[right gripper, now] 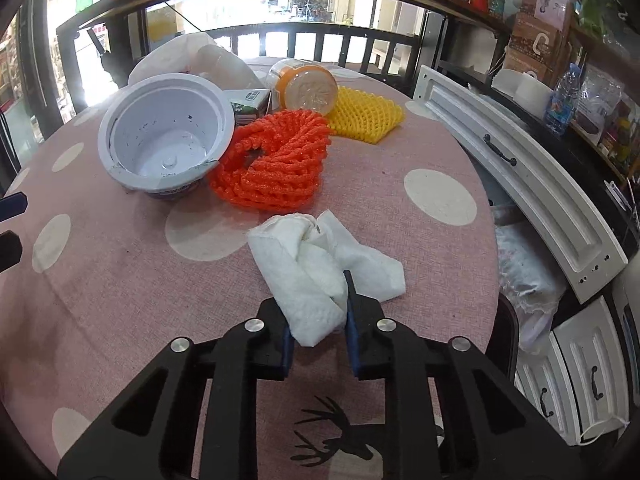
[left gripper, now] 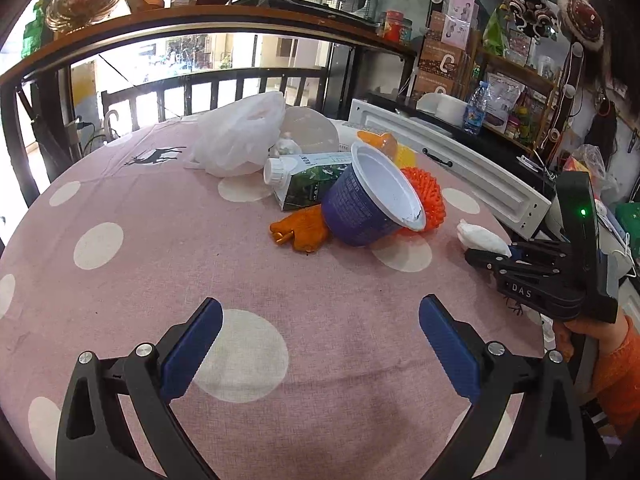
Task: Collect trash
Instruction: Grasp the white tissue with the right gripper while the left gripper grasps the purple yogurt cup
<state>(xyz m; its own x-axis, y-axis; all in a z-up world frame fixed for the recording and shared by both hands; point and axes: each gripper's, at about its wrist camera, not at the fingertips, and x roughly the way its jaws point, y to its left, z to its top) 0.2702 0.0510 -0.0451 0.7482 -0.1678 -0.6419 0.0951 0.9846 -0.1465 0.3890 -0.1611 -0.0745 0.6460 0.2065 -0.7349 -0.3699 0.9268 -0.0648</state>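
Trash lies on a pink dotted tablecloth (left gripper: 160, 264). My right gripper (right gripper: 318, 316) is shut on a crumpled white tissue (right gripper: 320, 264); it also shows in the left wrist view (left gripper: 482, 240), held by the right gripper (left gripper: 486, 258) at the table's right edge. My left gripper (left gripper: 320, 316) is open and empty above the near cloth. Beyond it lie a purple tub with white inside (left gripper: 372, 196) on its side, an orange foam net (left gripper: 430, 200), a green carton (left gripper: 308, 180), orange peel (left gripper: 302, 228) and a white plastic bag (left gripper: 240, 136).
A yellow foam net (right gripper: 366, 114) and an orange-lidded jar (right gripper: 302, 88) lie behind the orange net (right gripper: 272, 160) and tub (right gripper: 164, 136). A white drawer front (right gripper: 520, 176) leans off the table's right edge. Shelves and a railing stand behind.
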